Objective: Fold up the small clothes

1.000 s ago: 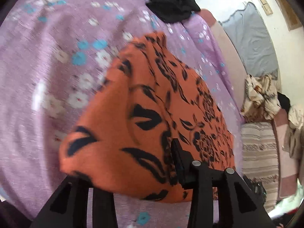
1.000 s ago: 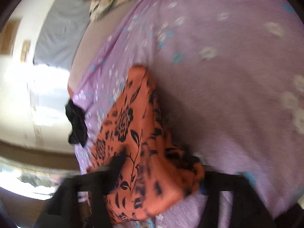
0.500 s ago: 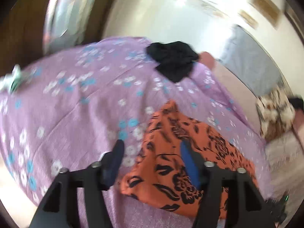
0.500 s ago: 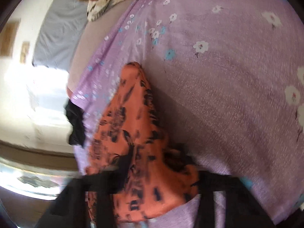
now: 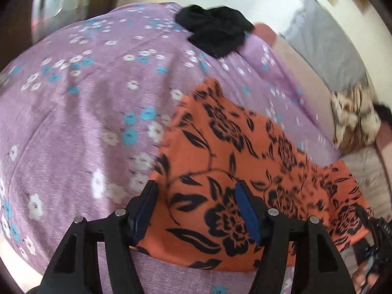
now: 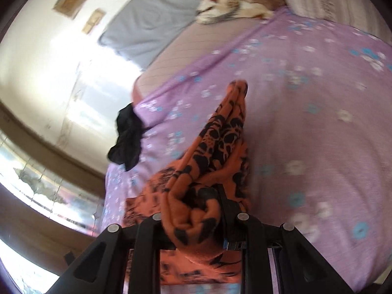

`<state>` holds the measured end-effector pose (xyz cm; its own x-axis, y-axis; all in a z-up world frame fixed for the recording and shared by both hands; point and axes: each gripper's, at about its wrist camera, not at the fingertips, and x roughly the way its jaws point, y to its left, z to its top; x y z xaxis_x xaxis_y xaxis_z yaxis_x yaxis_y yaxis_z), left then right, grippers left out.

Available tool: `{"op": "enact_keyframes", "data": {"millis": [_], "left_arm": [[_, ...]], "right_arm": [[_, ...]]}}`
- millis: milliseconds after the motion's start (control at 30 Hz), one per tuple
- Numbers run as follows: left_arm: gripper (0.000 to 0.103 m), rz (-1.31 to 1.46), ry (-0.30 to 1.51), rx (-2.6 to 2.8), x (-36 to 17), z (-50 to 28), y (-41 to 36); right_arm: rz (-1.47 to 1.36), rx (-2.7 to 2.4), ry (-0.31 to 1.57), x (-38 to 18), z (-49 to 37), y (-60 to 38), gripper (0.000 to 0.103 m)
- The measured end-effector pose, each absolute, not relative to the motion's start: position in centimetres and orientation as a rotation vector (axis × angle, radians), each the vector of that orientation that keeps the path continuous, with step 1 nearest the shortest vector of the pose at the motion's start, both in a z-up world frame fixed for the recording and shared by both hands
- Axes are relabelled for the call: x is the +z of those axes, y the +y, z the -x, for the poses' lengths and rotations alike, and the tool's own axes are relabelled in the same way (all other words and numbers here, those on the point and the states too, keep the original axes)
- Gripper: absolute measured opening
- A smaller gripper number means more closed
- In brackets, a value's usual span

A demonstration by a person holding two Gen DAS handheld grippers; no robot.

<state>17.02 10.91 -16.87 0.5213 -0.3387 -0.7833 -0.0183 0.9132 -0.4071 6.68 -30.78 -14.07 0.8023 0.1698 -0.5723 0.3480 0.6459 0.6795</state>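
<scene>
Right wrist: orange floral garment (image 6: 215,152) bunched between right tool (image 6: 196,218) fingers.

- The orange garment (image 5: 235,171) carries a black flower-and-leaf print and lies spread on the purple floral bedsheet (image 5: 73,122), narrowing to a point at its far end.
- In the right wrist view its near edge (image 6: 196,210) is bunched into thick folds, lifted off the sheet.
</scene>
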Motion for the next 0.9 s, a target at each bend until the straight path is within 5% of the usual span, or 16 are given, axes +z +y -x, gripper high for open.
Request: {"op": "enact_keyframes", "data": {"millis": [700,900], "left_arm": [[0.066,0.512,0.884,0.154,-15.3,-16.5,21.3],[0.066,0.524,0.883,0.088,-15.1,-16.7,20.8]], "right_arm": [[-0.984,0.320,0.893,-18.2,-19.9,-7.0,0.025],[-1.037,0.396,0.985,-21.9,-20.2,-7.3,0.039]]}}
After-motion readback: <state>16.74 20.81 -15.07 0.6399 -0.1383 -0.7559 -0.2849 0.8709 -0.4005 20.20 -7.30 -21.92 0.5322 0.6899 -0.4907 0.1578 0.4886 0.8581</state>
